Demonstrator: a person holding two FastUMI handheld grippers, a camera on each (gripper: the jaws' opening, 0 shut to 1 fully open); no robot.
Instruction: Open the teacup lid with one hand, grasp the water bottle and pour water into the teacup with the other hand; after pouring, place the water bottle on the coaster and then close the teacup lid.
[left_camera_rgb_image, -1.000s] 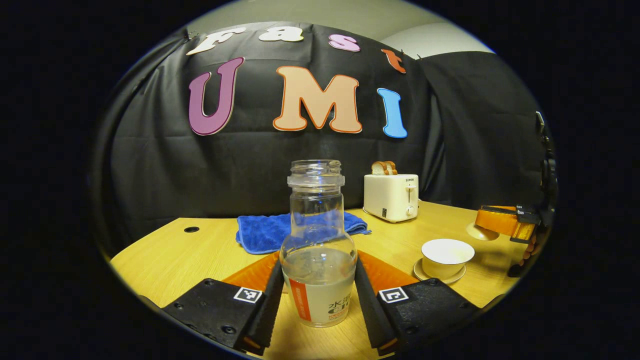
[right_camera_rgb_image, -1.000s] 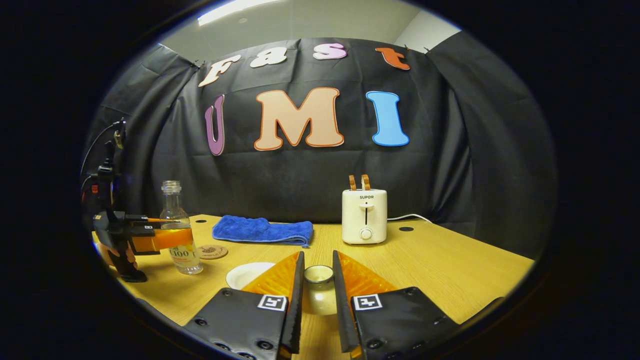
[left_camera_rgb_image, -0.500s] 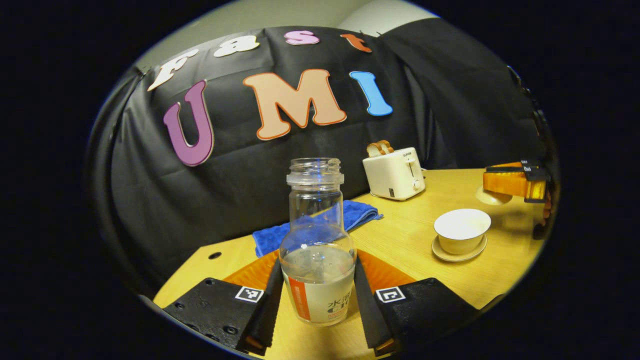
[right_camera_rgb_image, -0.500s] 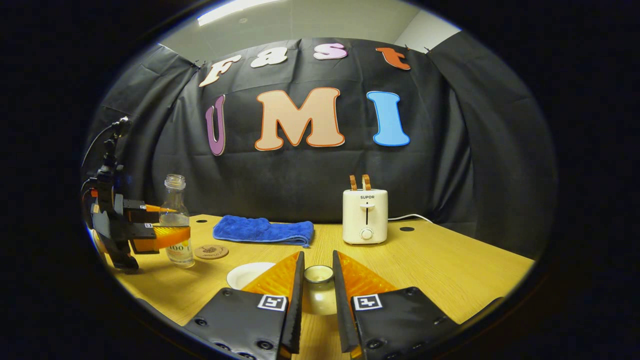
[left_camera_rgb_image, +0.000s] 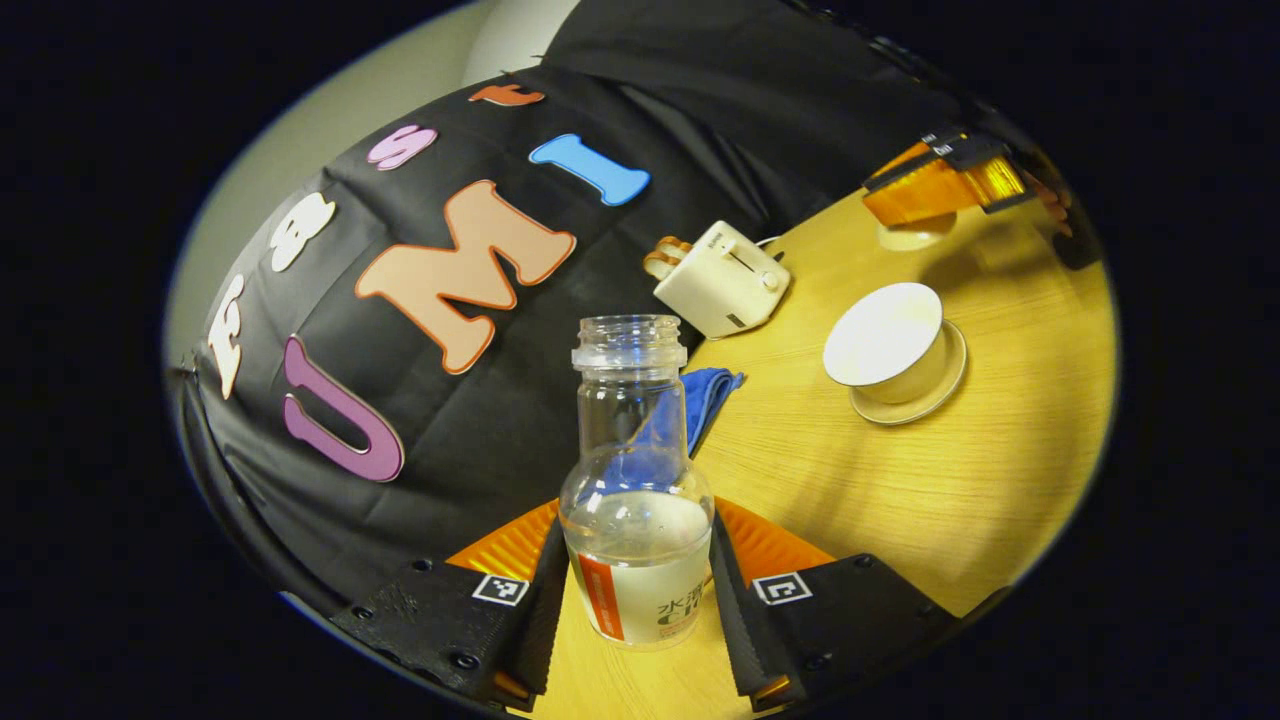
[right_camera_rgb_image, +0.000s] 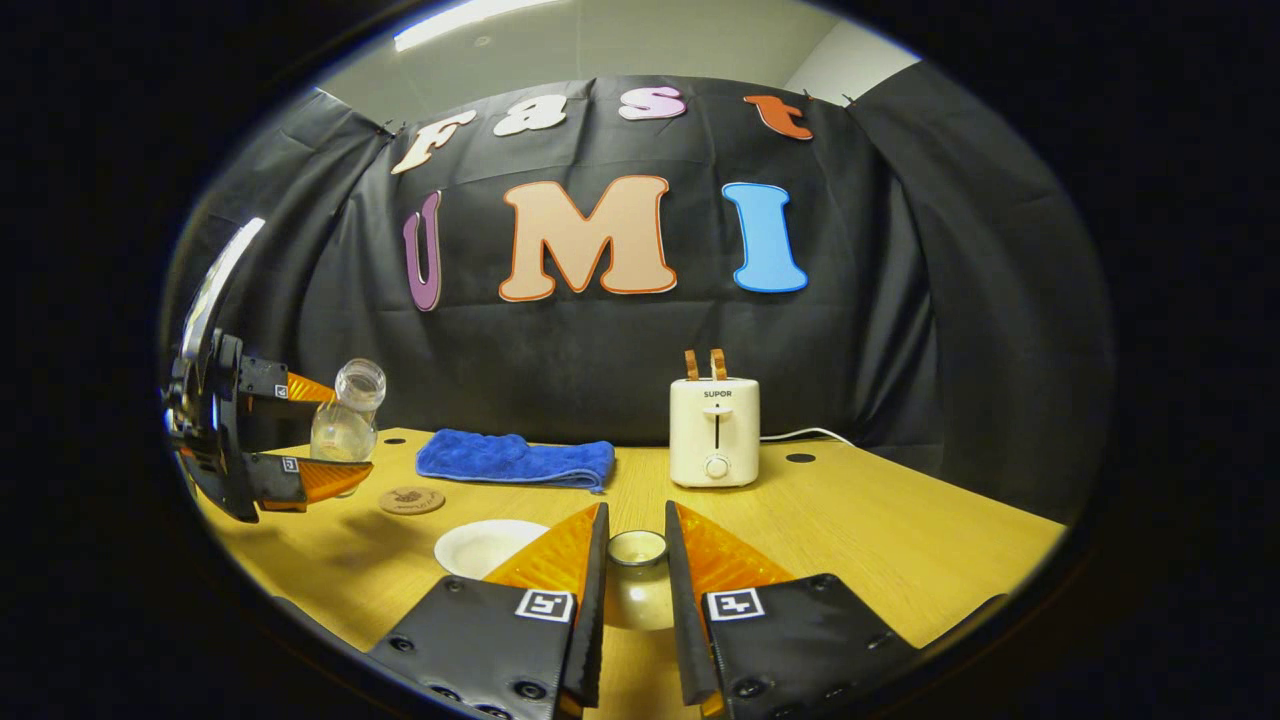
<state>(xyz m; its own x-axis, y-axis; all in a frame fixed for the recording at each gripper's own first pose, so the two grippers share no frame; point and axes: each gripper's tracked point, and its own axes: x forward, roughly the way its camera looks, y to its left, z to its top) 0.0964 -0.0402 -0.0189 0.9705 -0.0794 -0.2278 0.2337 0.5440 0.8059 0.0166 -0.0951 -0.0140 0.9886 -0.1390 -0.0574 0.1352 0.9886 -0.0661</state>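
The wooden table (right_camera_rgb_image: 880, 530) carried the lid (right_camera_rgb_image: 637, 548), pinched by the right gripper (right_camera_rgb_image: 636, 640), with teacup (left_camera_rgb_image: 885, 335), coaster (right_camera_rgb_image: 411, 499), blue cloth (right_camera_rgb_image: 515, 460) and toaster (right_camera_rgb_image: 714, 432) beyond. The left gripper (left_camera_rgb_image: 632, 610), clamping the water bottle (left_camera_rgb_image: 635, 500), had lifted and tilted it toward the cup since a second before.

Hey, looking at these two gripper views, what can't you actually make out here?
- Right gripper view: the white teacup is partly hidden behind the right gripper.
- Right gripper view: the clear glass water bottle's lower body is covered by the left gripper.
- Left gripper view: whether any water is in the cup is unclear.
- Round brown coaster's printed pattern: too small.
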